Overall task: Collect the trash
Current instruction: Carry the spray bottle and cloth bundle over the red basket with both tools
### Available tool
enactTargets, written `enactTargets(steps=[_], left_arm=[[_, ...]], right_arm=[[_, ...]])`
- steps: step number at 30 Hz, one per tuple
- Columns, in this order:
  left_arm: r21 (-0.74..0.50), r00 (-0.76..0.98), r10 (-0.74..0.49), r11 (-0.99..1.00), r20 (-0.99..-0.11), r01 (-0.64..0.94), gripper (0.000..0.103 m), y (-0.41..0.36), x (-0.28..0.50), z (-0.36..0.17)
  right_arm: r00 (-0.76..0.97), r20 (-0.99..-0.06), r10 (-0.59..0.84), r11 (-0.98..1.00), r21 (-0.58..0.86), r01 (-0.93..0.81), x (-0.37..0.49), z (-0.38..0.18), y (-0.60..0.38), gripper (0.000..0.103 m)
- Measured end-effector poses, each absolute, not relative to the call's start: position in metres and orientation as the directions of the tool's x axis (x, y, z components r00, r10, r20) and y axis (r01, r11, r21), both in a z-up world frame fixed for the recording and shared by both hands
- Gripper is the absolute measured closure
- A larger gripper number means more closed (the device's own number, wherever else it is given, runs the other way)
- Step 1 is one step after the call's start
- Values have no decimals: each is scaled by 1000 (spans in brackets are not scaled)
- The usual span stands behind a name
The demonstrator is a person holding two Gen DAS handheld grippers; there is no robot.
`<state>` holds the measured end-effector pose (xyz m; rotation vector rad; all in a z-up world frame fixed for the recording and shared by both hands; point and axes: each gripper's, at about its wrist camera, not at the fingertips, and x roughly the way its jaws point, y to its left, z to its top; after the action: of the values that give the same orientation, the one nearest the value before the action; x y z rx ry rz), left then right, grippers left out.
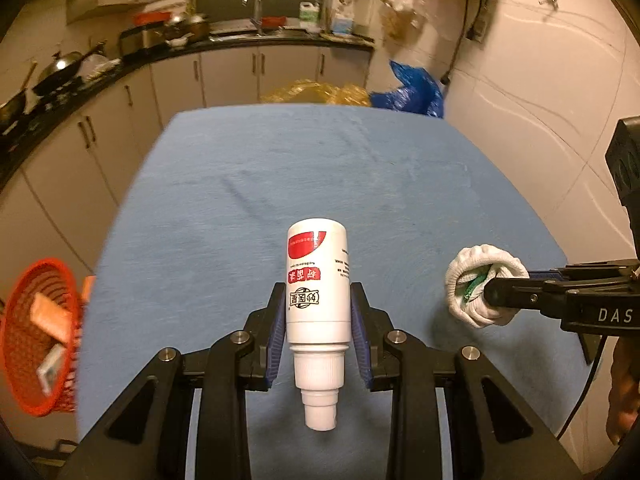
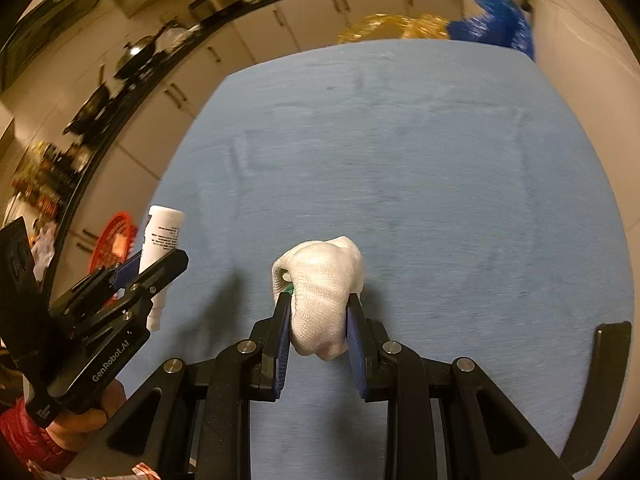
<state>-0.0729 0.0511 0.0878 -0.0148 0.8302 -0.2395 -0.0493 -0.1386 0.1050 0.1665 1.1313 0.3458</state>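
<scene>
My left gripper (image 1: 318,296) is shut on a white plastic bottle (image 1: 316,280) with a red label, held above the blue table (image 1: 320,180) with its cap toward the camera. My right gripper (image 2: 319,300) is shut on a balled white cloth glove (image 2: 322,280), also above the table. In the left wrist view the glove (image 1: 478,284) and right gripper (image 1: 494,294) show at the right. In the right wrist view the bottle (image 2: 162,240) and left gripper (image 2: 154,266) show at the left. An orange mesh basket (image 1: 38,336) holding some trash sits off the table's left edge.
A kitchen counter (image 1: 120,64) with pans and pots runs along the left and back. A yellow bag (image 1: 316,94) and a blue bag (image 1: 416,90) lie beyond the table's far edge. A tiled wall (image 1: 540,100) is on the right.
</scene>
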Motion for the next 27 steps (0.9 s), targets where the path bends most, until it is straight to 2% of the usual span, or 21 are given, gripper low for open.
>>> enactTargets(steps=[15,27], left_arm=[[-76,726,-141,990,-673,121,74,161,-125,129],[-92,763,-34,995,-646,-34,74,244,-148,142]], right_arm=[[400,-810,428,889,298,-347,-73,142,-11,75],[364,-805,469,841,281,-462,-76,151,65,75]])
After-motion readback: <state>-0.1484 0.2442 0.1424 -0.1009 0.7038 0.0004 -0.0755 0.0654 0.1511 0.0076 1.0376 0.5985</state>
